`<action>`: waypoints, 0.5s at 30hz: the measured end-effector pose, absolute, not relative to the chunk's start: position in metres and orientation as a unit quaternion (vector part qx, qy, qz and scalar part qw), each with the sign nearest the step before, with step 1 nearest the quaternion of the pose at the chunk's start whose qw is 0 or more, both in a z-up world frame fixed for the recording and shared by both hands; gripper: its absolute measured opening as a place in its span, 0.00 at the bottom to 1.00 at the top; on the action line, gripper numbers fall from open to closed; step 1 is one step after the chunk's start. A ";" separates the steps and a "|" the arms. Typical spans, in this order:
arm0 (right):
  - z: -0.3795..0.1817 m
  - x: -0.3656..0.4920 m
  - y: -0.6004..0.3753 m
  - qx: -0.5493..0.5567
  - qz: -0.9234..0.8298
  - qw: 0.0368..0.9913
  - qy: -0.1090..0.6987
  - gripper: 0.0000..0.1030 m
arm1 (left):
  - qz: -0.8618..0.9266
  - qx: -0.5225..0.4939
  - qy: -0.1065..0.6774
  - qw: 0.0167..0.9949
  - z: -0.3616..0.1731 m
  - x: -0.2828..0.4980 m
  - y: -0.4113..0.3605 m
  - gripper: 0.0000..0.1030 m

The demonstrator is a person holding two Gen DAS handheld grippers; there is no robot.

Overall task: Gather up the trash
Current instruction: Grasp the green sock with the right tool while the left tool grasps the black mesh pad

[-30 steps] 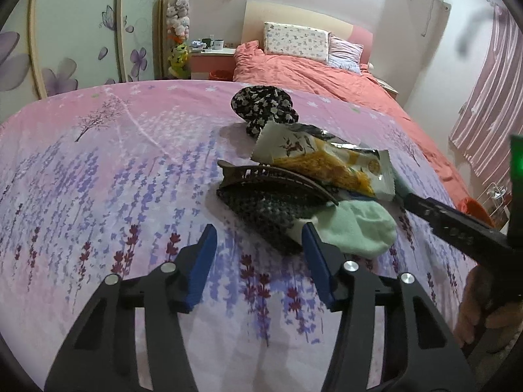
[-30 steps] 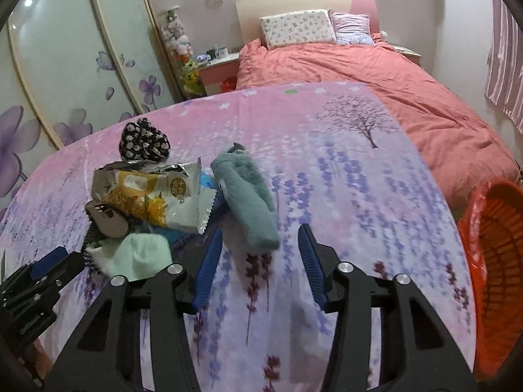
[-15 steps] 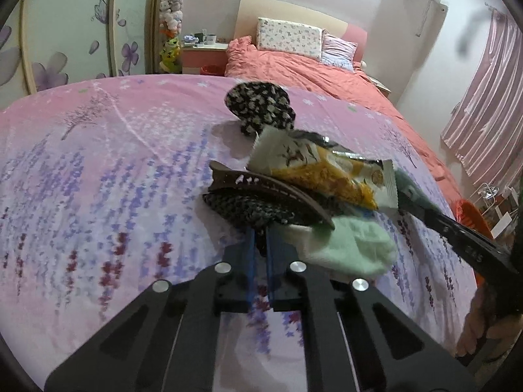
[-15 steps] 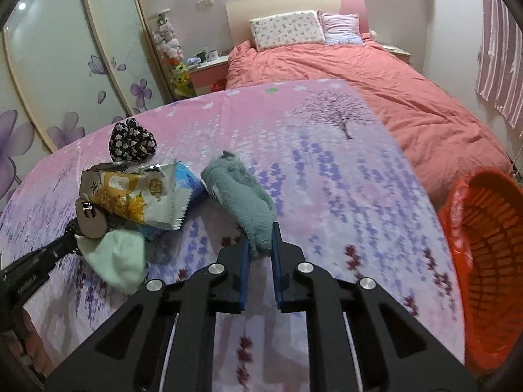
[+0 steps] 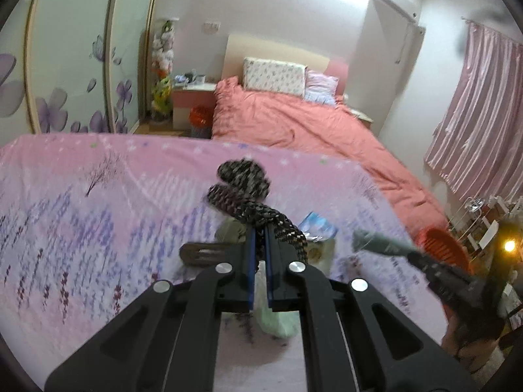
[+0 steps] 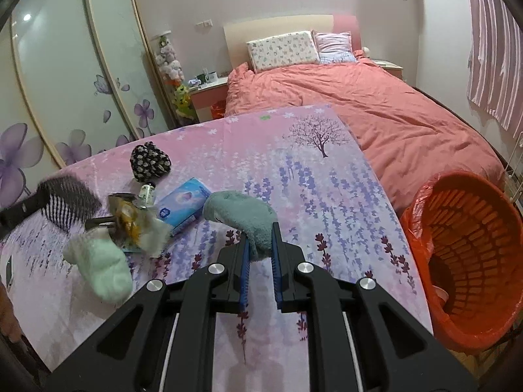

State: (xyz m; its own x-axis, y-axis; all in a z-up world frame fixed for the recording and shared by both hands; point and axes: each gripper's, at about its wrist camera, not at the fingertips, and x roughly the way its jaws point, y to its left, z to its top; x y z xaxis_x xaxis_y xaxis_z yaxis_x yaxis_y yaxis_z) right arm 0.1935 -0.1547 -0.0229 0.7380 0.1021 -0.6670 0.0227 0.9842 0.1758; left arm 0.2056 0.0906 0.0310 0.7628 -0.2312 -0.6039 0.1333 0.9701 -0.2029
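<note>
The left gripper (image 5: 258, 245) was found clamped tight on a dark checked sock (image 5: 261, 215), which hung clear of the pink bedspread (image 5: 81, 228). The right gripper (image 6: 260, 245) was found closed on the near end of a teal sock (image 6: 242, 212), the rest of it drooping forward over the cover. Neither item reads as rubbish; the apparent trash was left on the bedspread: a crumpled snack wrapper (image 6: 137, 225), a blue tissue packet (image 6: 183, 205) and a small bottle (image 6: 146, 192), lying close together beside a pale green sock (image 6: 98, 268). A dark floral pouch (image 6: 150, 161) was noted further back. The orange basket (image 6: 474, 245), lined with a red bag, stood off the right edge of the bed, well apart from the pile.

It was judged that the socks were being lifted away to expose the litter. For the step to be done well, both grips would need to be kept firm until each sock was carried clear of the pile, as the teal one was held by its end only and could slip. The lift would be best kept slow, so that the wrapper was not dragged along or scattered. Whether the socks belonged in the basket could not be determined
</note>
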 end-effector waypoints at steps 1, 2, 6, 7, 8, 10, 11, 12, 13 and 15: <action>-0.022 0.192 -0.154 0.085 0.020 0.929 0.360 0.12 | -0.101 -0.073 0.327 0.937 0.035 0.204 0.088 0.06; -0.023 0.191 -0.154 0.085 0.018 0.929 0.361 0.12 | -0.103 -0.071 0.325 0.937 0.038 0.203 0.086 0.06; -0.031 0.184 -0.158 0.086 0.006 0.926 0.367 0.12 | -0.118 -0.070 0.329 0.935 0.037 0.195 0.077 0.06; -0.034 0.183 -0.159 0.085 0.001 0.925 0.371 0.12 | -0.126 -0.071 0.329 0.933 0.036 0.191 0.073 0.06; -0.037 0.181 -0.160 0.083 -0.007 0.924 0.373 0.12 | -0.133 -0.070 0.328 0.932 0.035 0.189 0.069 0.06; -0.042 0.178 -0.166 0.082 -0.020 0.921 0.380 0.12 | -0.145 -0.070 0.326 0.932 0.035 0.186 0.061 0.06; -0.044 0.177 -0.170 0.087 -0.022 0.919 0.384 0.12 | -0.152 -0.073 0.326 0.930 0.036 0.187 0.058 0.06; -0.046 0.176 -0.172 0.090 -0.024 0.918 0.387 0.12 | -0.158 -0.077 0.328 0.928 0.035 0.189 0.054 0.06; -0.047 0.175 -0.175 0.092 -0.025 0.916 0.389 0.12 | -0.167 -0.077 0.333 0.925 0.034 0.190 0.049 0.08; -0.048 0.172 -0.178 0.095 -0.025 0.915 0.391 0.12 | -0.176 -0.060 0.344 0.920 0.027 0.191 0.035 0.11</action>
